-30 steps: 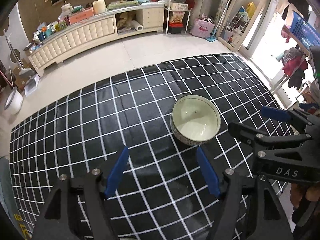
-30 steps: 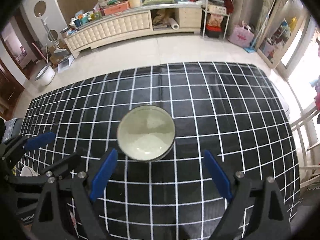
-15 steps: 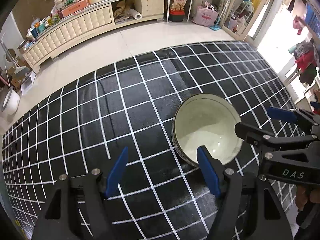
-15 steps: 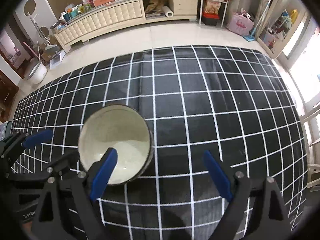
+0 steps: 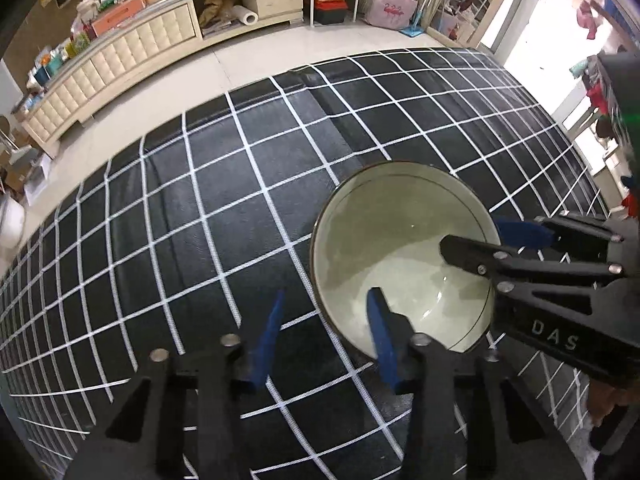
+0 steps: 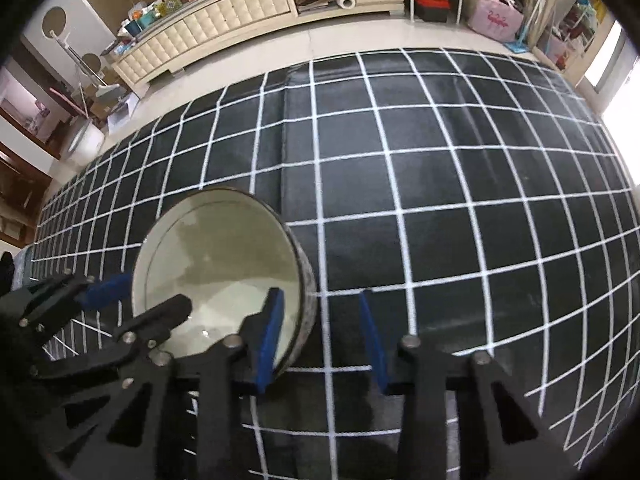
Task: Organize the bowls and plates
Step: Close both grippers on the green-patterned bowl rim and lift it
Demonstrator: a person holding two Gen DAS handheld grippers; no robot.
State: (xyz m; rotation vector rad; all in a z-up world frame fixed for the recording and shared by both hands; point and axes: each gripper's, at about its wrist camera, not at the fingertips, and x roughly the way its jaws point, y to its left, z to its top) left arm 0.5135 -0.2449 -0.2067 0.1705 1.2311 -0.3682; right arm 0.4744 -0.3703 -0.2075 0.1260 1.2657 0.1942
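Observation:
A pale green bowl with a dark patterned outer wall sits on the black grid-patterned cloth; it also shows in the right wrist view. My left gripper straddles the bowl's near left rim, its right finger inside the bowl and its left finger outside. My right gripper straddles the bowl's right rim, its left finger inside and its right finger outside. Both pairs of jaws are partly closed, with a gap to the rim still showing. Each gripper appears in the other's view.
The grid cloth covers the whole table. Beyond its far edge lies a tiled floor, a long cream cabinet loaded with clutter, and a pink bag by shelving at the right.
Both grippers have moved down and in to the bowl, one finger of each going inside the rim. Both pairs of jaws have narrowed from wide open.

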